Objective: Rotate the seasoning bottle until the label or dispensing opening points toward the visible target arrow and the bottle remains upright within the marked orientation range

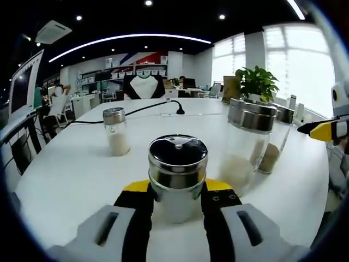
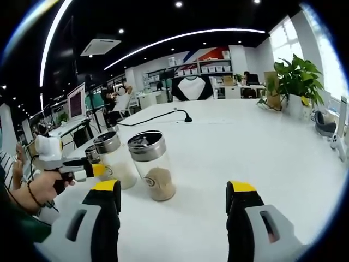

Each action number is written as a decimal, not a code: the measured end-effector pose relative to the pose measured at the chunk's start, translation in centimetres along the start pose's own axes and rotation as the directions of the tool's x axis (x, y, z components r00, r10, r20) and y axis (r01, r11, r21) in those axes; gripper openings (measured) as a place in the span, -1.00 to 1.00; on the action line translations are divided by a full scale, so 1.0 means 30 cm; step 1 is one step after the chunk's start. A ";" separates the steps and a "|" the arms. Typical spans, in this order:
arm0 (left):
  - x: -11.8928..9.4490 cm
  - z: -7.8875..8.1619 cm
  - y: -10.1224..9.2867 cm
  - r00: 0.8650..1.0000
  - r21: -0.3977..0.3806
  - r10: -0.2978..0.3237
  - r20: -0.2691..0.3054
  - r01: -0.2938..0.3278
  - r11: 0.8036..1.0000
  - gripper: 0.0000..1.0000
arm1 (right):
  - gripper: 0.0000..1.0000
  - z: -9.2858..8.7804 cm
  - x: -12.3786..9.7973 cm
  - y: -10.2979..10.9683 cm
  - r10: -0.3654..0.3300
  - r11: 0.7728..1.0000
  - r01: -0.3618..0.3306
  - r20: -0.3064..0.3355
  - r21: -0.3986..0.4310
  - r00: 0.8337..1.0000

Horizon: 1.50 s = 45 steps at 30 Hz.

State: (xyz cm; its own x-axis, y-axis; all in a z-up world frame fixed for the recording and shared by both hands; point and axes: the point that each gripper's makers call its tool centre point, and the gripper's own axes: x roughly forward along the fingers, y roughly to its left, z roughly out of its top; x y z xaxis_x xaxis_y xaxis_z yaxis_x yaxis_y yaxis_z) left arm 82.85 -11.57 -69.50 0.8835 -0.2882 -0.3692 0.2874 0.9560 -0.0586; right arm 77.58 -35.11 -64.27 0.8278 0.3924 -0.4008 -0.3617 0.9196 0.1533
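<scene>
Steel-capped seasoning bottle point(image 1: 177, 177) stands upright between the left gripper point(image 1: 177, 191) fingers, clasped at its glass body, long axis vertical. The right gripper point(image 2: 174, 197) is released, holding nothing; two glass jars point(image 2: 151, 164) stand beyond its left finger.

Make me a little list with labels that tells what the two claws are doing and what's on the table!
left claw: closed on the shaker bottle, which stands upright
right claw: open, holding nothing
other bottles: small shaker further back; two jars side by side
table: white
black cable: lies across the far part of the table
plant: at the table's far edge
target arrow: can't see one
</scene>
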 end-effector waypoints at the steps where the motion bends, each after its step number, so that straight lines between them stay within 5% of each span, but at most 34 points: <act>1: -0.002 -0.001 0.003 1.000 -0.025 0.011 0.002 -0.011 1.000 -0.23 | 0.61 -0.001 -0.001 -0.001 0.000 1.000 0.000 -0.001 0.001 1.000; 5: -0.007 0.000 0.019 0.999 -0.031 0.049 0.002 -0.049 0.998 0.08 | 0.61 -0.003 -0.007 -0.013 -0.012 1.000 0.012 -0.001 0.008 1.000; 9: -0.021 0.013 0.044 0.995 -0.054 0.104 0.011 -0.103 0.993 0.08 | 0.61 -0.008 -0.009 -0.020 -0.018 1.000 0.018 -0.004 0.020 1.000; 11: -0.025 0.019 0.059 0.990 0.006 0.141 0.013 -0.141 0.990 0.10 | 0.61 -0.011 -0.009 -0.020 -0.018 1.000 0.018 -0.007 0.021 1.000; 20: -0.015 0.011 0.029 0.995 -0.050 0.102 0.009 -0.101 0.994 -0.04 | 0.61 -0.017 -0.012 -0.024 -0.021 0.999 0.022 -0.012 0.027 1.000; 24: -0.003 0.027 0.013 0.997 -0.025 0.066 0.033 -0.066 0.998 -0.27 | 0.61 -0.021 -0.012 -0.027 -0.023 0.999 0.023 -0.017 0.028 1.000; 45: -0.009 0.014 0.001 1.000 0.019 -0.011 0.018 0.011 1.000 -0.30 | 0.61 -0.028 -0.008 -0.029 -0.021 0.999 0.021 -0.028 0.028 0.999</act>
State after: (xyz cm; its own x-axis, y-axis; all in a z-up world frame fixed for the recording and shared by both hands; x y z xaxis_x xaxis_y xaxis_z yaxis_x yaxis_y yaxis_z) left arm 82.79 -11.50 -69.01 0.8869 -0.2998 -0.3516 0.3040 0.9516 -0.0445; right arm 77.35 -36.03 -65.06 0.8230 0.3728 -0.4286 -0.3316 0.9279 0.1704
